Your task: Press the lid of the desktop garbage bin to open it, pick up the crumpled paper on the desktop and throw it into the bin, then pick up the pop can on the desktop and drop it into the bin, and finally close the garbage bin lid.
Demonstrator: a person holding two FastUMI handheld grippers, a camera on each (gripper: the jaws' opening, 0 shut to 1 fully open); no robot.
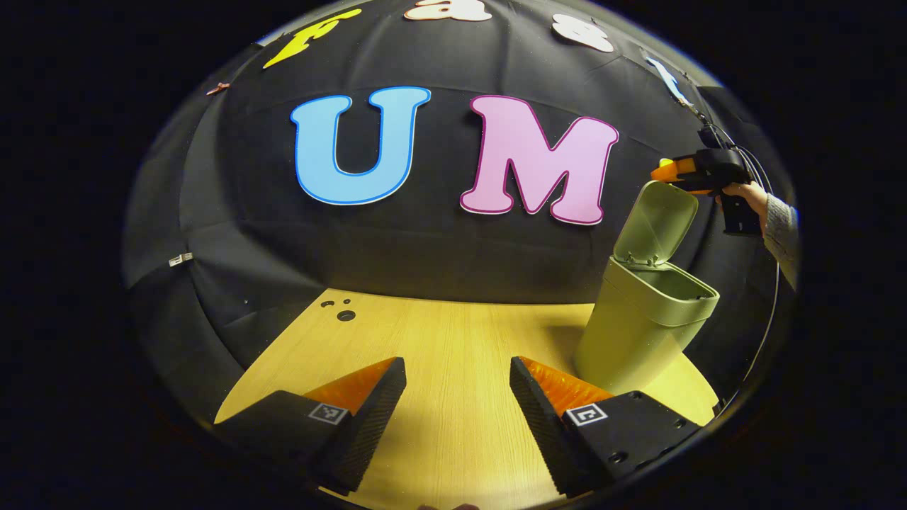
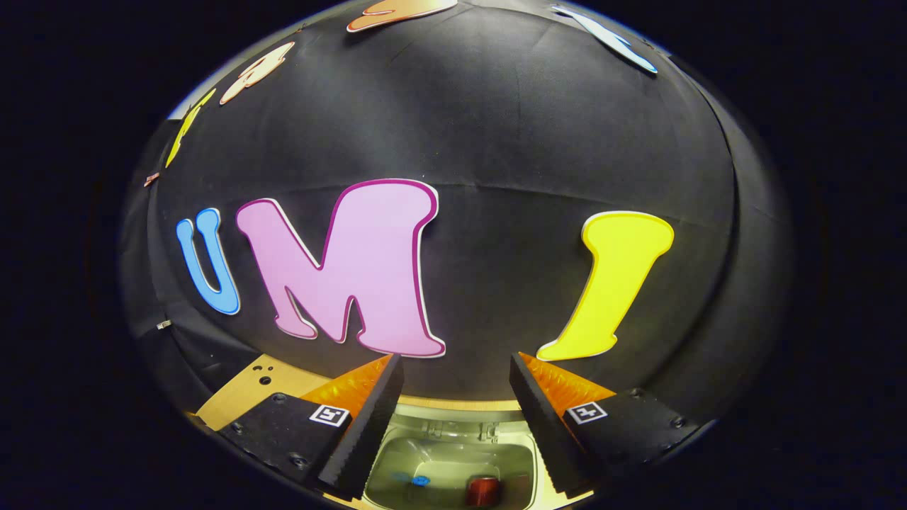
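The olive-green bin [image 1: 641, 333] stands on the wooden table [image 1: 439, 340] at the right in the left gripper view, its lid [image 1: 657, 221] tilted up and open. My left gripper [image 1: 457, 397] hovers open over bare wood to the bin's left, holding nothing. A hand holds my right gripper [image 1: 666, 171] just above the raised lid's top edge. In the right gripper view, my right gripper [image 2: 453, 389] is open and empty over the bin's mouth [image 2: 453, 453]. A red pop can [image 2: 484, 490] lies inside. A blurred blue mark [image 2: 414, 479] sits beside it; I cannot make out the paper.
The black cloth wall [image 1: 425, 241] closes off the table's far side right behind the bin. Small dark holes [image 1: 346, 315] mark the table's far left corner. A sleeve [image 1: 779, 234] and a cable [image 1: 769, 304] hang at the right, past the bin.
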